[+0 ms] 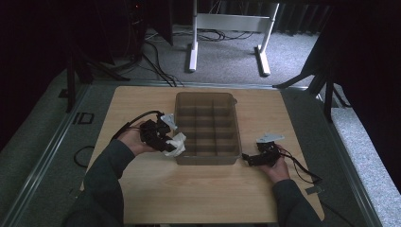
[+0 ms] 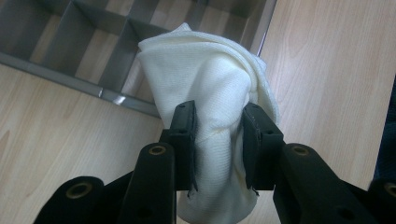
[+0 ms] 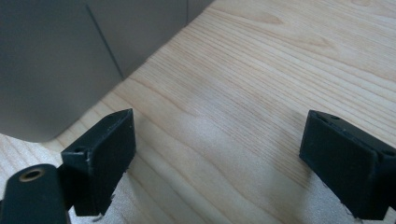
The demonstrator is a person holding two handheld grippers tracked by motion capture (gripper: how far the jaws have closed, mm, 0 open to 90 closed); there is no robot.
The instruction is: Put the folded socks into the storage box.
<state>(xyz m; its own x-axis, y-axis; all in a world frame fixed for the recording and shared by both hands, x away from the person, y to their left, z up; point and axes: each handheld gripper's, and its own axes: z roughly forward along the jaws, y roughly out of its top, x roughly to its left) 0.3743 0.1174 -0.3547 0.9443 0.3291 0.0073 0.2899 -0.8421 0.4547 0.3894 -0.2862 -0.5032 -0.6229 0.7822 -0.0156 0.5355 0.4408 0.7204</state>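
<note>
In the high view, a white cloth (image 1: 177, 144) is held by the left gripper (image 1: 166, 143) at the near left corner of the divided bin (image 1: 206, 158), whose compartments appear empty. In the left gripper view, the jaws are clamped on the bunched cloth (image 2: 210, 88); loose folds could be snagged on the bin wall (image 2: 70, 79). In the right gripper view, the right gripper (image 3: 219, 154) is spread wide, empty, over the table (image 3: 261, 84).

Wooden table (image 1: 198, 189); behind the table, white desk frame (image 1: 227, 28) on grey carpet (image 1: 222, 61); black cables (image 1: 156, 64) left of frame.

Soft knit-looking white cloth (image 2: 210, 93), matt wooden table (image 2: 327, 70), seemingly plastic grey organiser tray (image 2: 56, 42)
</note>
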